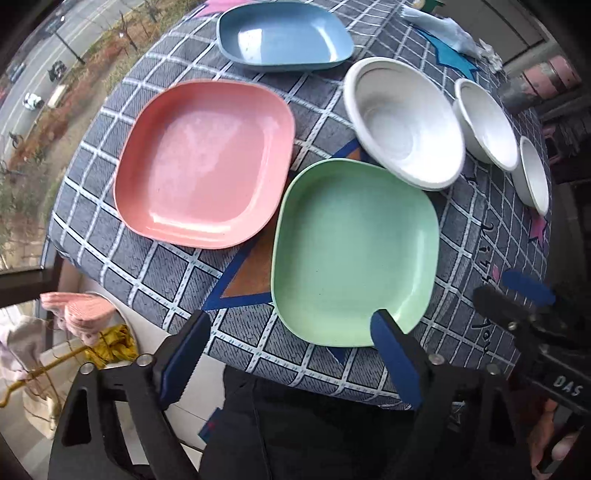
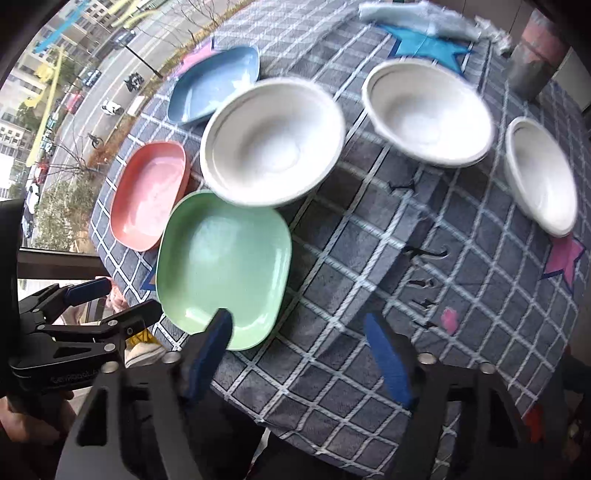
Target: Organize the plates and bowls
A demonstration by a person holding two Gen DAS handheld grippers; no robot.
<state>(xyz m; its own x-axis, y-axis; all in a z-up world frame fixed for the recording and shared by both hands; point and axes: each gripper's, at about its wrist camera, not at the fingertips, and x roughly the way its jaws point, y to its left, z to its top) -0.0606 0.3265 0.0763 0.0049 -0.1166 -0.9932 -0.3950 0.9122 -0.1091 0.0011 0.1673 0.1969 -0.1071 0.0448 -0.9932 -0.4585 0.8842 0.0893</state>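
A round table under a grey checked cloth (image 1: 147,266) holds a pink plate (image 1: 203,162), a blue plate (image 1: 284,37) and a green plate (image 1: 354,251). Beside them stand three white bowls: large (image 1: 402,122), medium (image 1: 484,125) and small (image 1: 533,175). My left gripper (image 1: 291,343) hovers open over the table's near edge, and its right fingertip overlaps the green plate's near rim. My right gripper (image 2: 299,343) is open above the cloth, its left fingertip over the green plate (image 2: 221,266). Nothing is held. Each view also catches the other gripper at its edge (image 1: 513,295) (image 2: 122,299).
A crumpled pale blue cloth (image 1: 439,29) lies at the far edge, beside a grey and pink cylinder (image 1: 535,85). A window onto a street fills the left side. Below the near table edge are dark clothing, a pink item (image 1: 85,310) and yellow hangers.
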